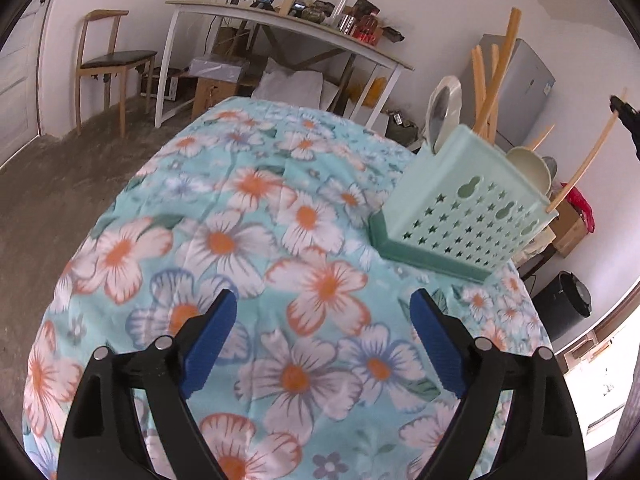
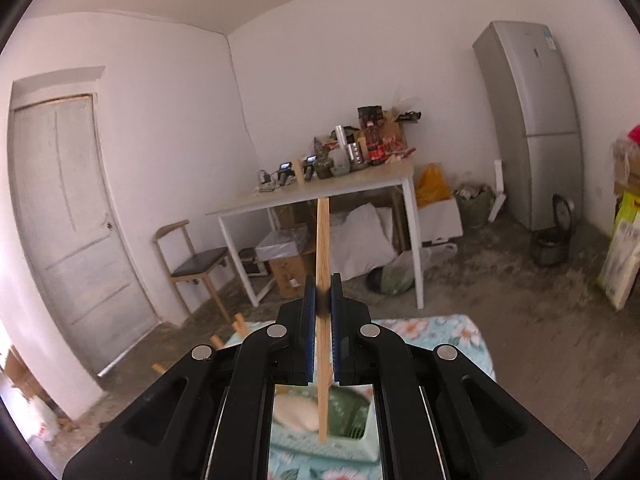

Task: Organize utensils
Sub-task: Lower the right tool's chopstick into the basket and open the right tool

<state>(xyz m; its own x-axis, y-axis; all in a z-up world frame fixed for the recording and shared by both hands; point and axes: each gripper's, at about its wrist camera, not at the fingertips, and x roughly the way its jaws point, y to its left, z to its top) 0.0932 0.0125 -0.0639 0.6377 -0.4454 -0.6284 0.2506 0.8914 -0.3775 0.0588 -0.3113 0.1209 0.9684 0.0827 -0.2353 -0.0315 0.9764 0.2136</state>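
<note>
Right gripper was clamped on a wooden chopstick, long axis upright, upper end above the fingers, lower end just over the mint utensil holder beneath. Left gripper stood apart, empty, over the floral tablecloth; holder ahead, to its right.

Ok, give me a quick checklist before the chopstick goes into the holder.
1. Right gripper shut on the chopstick: ok.
2. Chopstick's lower end over the holder: ok.
3. Which compartment it is over: cannot tell.
4. Holder upright on the tablecloth: ok.
5. Left gripper open, holding nothing: ok.
6. Left gripper clear of the holder: ok.
</note>
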